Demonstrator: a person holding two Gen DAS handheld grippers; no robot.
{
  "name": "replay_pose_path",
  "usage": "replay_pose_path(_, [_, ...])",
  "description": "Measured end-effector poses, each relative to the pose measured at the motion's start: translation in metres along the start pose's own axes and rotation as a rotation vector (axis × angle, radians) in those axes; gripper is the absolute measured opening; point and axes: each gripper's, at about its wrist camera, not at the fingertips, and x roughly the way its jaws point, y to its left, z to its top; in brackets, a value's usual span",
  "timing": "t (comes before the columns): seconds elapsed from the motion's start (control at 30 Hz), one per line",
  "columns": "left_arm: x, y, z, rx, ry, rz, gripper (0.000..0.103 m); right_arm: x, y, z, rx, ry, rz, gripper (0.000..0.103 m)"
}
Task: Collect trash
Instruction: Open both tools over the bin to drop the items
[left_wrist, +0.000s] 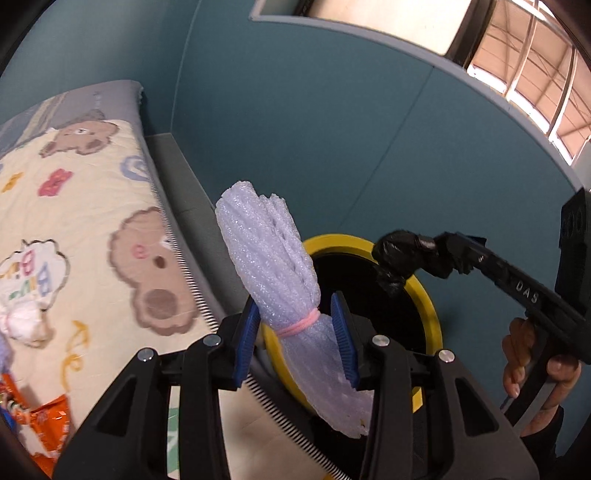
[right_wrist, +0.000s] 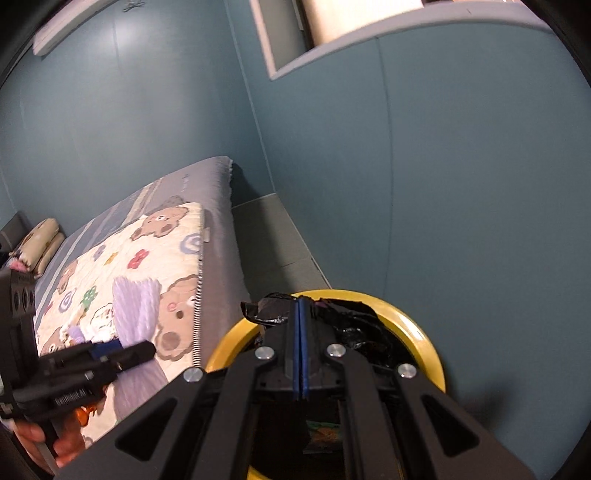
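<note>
L gripper clamps the foam net bundle upright, just near-left of the yellow bin, whose black liner the fully closed R gripper pinches back.

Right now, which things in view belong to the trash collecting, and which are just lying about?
Job:
- foam netting bundle, between the left gripper pads
- yellow-rimmed bin
- black bin liner, pinched by the shut right gripper
- orange wrapper on the bed

Lying about:
- bear-print quilt
- pillow
</note>
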Motion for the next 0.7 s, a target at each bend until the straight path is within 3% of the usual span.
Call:
replay_pose_path(0.3, [0.04,-0.024,-0.013,0.006,0.057,-0.044,0.048,0.011,-0.015,-0.002,0.03,0.016,-0.032,0.001])
replay_pose_path(0.43, [0.045,-0.029,-0.014,0.008,0.06,-0.051,0.06,0.007,-0.022,-0.003,0.047,0.008,-0.047,0.017])
replay_pose_path(0.7, [0.033,-0.014,-0.008,-0.027,0.026,-0.031,0.082,-0.008,-0.029,-0.007,0.068,-0.015,-0.067,0.028])
